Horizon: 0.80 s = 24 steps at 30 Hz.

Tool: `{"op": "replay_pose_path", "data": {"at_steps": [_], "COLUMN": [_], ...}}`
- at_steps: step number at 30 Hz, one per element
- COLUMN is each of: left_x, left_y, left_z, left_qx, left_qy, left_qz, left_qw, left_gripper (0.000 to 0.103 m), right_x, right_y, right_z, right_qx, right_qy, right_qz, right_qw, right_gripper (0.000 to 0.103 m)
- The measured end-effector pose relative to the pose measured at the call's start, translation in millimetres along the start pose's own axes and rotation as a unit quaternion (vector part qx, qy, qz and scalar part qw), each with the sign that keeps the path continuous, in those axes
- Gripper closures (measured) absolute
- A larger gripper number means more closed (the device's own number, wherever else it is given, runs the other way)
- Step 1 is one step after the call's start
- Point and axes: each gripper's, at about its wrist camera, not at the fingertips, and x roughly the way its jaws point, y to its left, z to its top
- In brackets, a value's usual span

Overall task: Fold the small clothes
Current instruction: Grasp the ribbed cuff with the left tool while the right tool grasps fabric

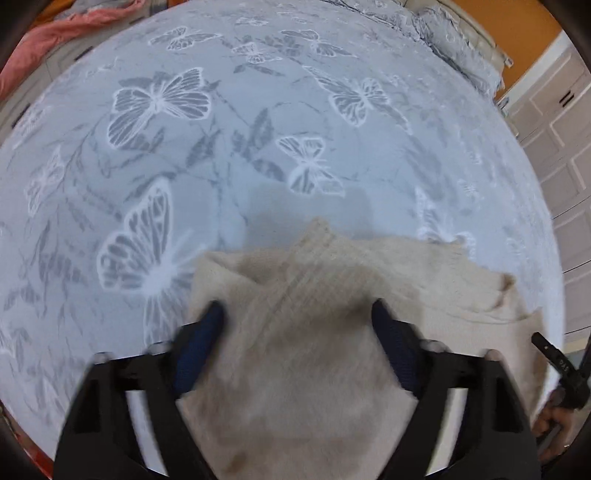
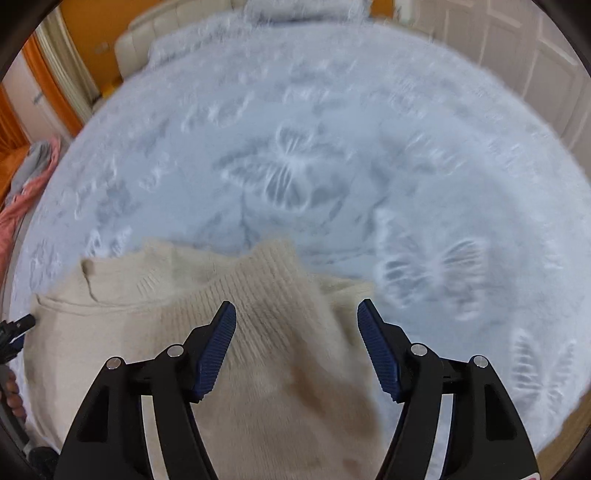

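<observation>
Across the bed, with its pale blue butterfly cover, almost everything is bare fabric; a pink and grey heap of other clothes sits at the far edge, well apart from my work. Close to me, at the near side of the bed, lies the cream knitted sweater, rumpled and only partly flattened. Its width runs side to side between my two hands, so each hand has one end of it. A ribbed band rises in a peak just ahead of my right tool, and the same kind of bunched fold sits ahead of my left tool.

Both tools are released, fingers spread wide, with the knit lying under and between them but not pinched. In the right view I see the tip of my left tool at the sweater's far left edge, so the two tools stand at opposite ends of the garment.

I judge the next grasp turns on that peak: it lies straight forward of each tool and slightly toward the middle. Neither hand looks clearly nearer. The motion blur keeps me from saying whether the fingers touch the cloth.
</observation>
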Motion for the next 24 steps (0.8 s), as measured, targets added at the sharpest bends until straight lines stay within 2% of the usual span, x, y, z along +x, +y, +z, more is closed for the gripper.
{"op": "replay_pose_path", "data": {"at_steps": [1, 2, 3, 4, 6, 8, 10, 12, 13, 14, 15, 17, 19, 20, 22, 24], "left_x": [-5, -15, -24, -34, -45, -38, -15, 21, 25, 17, 7, -19, -51, -63, -68, -59], "left_y": [-1, 0, 0, 0, -2, -1, 4, 13, 14, 12, 9, 2, -14, -25, -44, -66], "left_z": [-1, 2, 4, 7, 16, 26, 29, 23, 23, 20, 18, 10, -11, -26, -52, -88], "left_qx": [0.005, 0.005, 0.003, 0.006, 0.018, 0.015, -0.006, -0.033, -0.034, -0.034, -0.034, -0.022, 0.01, 0.023, 0.039, 0.058], "left_qy": [-0.009, -0.025, -0.037, -0.054, -0.073, -0.08, -0.058, -0.002, -0.002, -0.02, -0.029, -0.051, -0.08, -0.084, -0.074, -0.04], "left_qz": [-0.011, -0.044, -0.056, -0.065, -0.064, -0.045, -0.028, -0.013, -0.011, -0.009, -0.011, -0.019, -0.011, -0.013, -0.023, -0.018], "left_qw": [0.9999, 0.9987, 0.9977, 0.9964, 0.9951, 0.9957, 0.9979, 0.9994, 0.9993, 0.9992, 0.9989, 0.9983, 0.9967, 0.9961, 0.9962, 0.9974], "left_gripper": [0.074, 0.094, 0.095, 0.095, 0.095, 0.095, 0.094, 0.092, 0.091, 0.088, 0.087, 0.086, 0.077, 0.074, 0.072, 0.072], "right_x": [4, 5, -8, -30, -64, -83, -63, -4, 32, 38, 20, -8, -53, -72, -78, -66], "right_y": [2, 6, 7, 6, 2, -4, -14, -28, -33, -35, -32, -23, 1, 24, 60, 106], "right_z": [0, 0, 1, 4, 9, 20, 25, 26, 21, 19, 17, 15, -1, -15, -38, -80], "right_qx": [-0.002, -0.003, 0.003, 0.011, 0.02, 0.021, 0.026, 0.048, 0.053, 0.054, 0.06, 0.068, 0.036, 0.001, -0.039, -0.068], "right_qy": [0.01, 0.017, -0.007, -0.049, -0.103, -0.145, -0.13, -0.047, 0.02, 0.02, -0.019, -0.048, -0.111, -0.126, -0.102, -0.04], "right_qz": [0.008, 0.022, 0.043, 0.074, 0.106, 0.108, 0.081, 0.05, 0.022, 0.023, 0.019, 0.017, 0.018, 0.026, 0.074, 0.147], "right_qw": [1.0, 1.0, 0.999, 0.996, 0.989, 0.983, 0.988, 0.996, 0.998, 0.998, 0.998, 0.996, 0.993, 0.992, 0.991, 0.986], "right_gripper": [0.082, 0.093, 0.094, 0.094, 0.094, 0.094, 0.094, 0.094, 0.094, 0.095, 0.089, 0.087, 0.082, 0.082, 0.082, 0.083]}}
